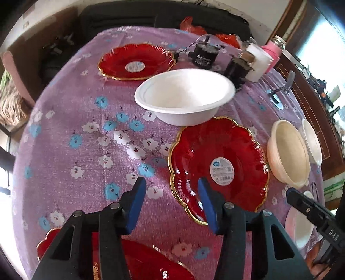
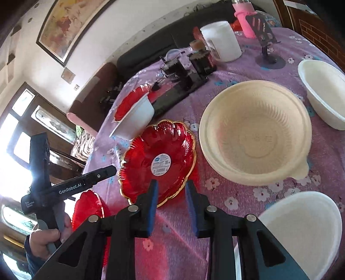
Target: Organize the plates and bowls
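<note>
A red gold-rimmed plate [image 1: 217,163] [image 2: 157,161] with a white label lies on the purple flowered cloth. My left gripper [image 1: 171,181] is open, with the plate's left rim showing between its blue pads, which do not press on it. My right gripper [image 2: 171,183] is also open, narrower, over the same plate's near rim. A white bowl [image 1: 185,97] [image 2: 135,116] sits tilted behind the plate. A cream bowl [image 1: 286,155] [image 2: 256,133] stands to its right. Two more red plates [image 1: 135,62] [image 1: 140,258] lie at the far and near ends.
Two more white bowls [image 2: 323,94] [image 2: 301,226] stand right of the cream bowl and at the near right. Black devices [image 1: 202,56], a white jar [image 2: 222,41], a pink bottle [image 2: 243,19] and a phone stand [image 2: 267,43] crowd the far side. A hand [image 2: 43,239] holds the left gripper's handle.
</note>
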